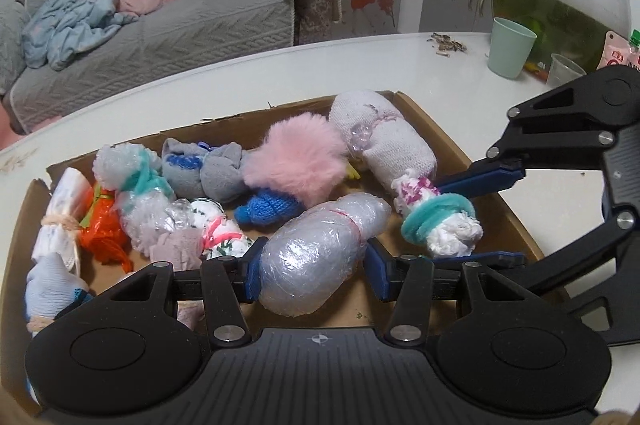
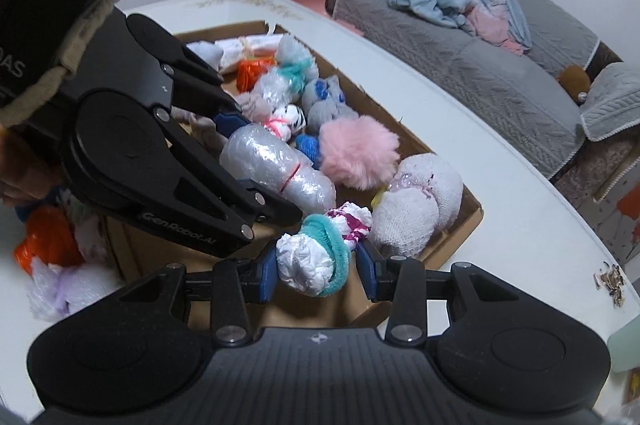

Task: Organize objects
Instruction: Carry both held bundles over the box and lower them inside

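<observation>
Resting in a cardboard tray (image 1: 440, 117) on the white tabletop (image 1: 280, 73), bubble-wrap bundle (image 1: 320, 249) between the released left tongs (image 1: 316, 275), pink pom-pom (image 1: 294, 161) beyond, teal-banded white bundle (image 2: 316, 257) between the released right tongs (image 2: 318, 275)

Clear bubble-wrap bundle (image 1: 320, 249) and teal-banded white bundle (image 2: 316, 257) (both crumpled) lie in cardboard tray (image 1: 460, 141).

left gripper (image 1: 316, 275) fingers spread, right gripper (image 2: 318, 275) fingers spread
</observation>
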Tool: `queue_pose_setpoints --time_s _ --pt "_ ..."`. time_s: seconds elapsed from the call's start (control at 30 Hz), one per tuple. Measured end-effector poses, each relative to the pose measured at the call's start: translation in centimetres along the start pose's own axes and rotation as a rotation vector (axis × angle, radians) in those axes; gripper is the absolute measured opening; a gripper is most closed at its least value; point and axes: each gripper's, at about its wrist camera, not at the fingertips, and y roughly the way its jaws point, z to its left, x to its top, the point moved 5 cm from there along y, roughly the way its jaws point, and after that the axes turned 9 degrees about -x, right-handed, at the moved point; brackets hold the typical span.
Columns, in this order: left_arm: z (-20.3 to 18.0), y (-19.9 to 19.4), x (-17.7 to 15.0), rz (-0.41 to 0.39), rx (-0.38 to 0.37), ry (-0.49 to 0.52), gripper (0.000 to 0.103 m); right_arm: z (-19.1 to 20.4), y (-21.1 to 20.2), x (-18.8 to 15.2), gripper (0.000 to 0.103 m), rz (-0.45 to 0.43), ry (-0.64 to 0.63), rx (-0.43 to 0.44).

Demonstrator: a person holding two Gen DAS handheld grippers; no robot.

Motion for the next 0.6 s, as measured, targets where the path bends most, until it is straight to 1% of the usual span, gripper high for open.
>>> queue_pose_setpoints --time_s 0.2,0.43,0.5,0.57,0.6 --pt "-0.4 0.6 -0.1 0.017 0.014 0.022 0.057 -0.9 1.3 -0.1 0.038 0.033 -0.002 0.013" --pt "-0.3 1.1 -0.2 0.036 0.012 0.013 0.060 -0.8 2.0 -0.4 0.038 0.065 -0.017 0.007" --pt "-0.2 1.1 -0.1 0.041 0.014 0.004 0.062 -0.8 2.0 -0.4 0.037 0.070 -0.020 0.009" --pt "0.0 1.1 -0.1 0.044 0.020 -0.003 0.067 -0.8 2.0 -0.3 0.038 0.072 -0.027 0.008" --pt "0.0 1.1 -0.1 0.047 0.019 -0.003 0.067 -0.7 1.9 -0.4 0.038 0.073 -0.029 0.008"
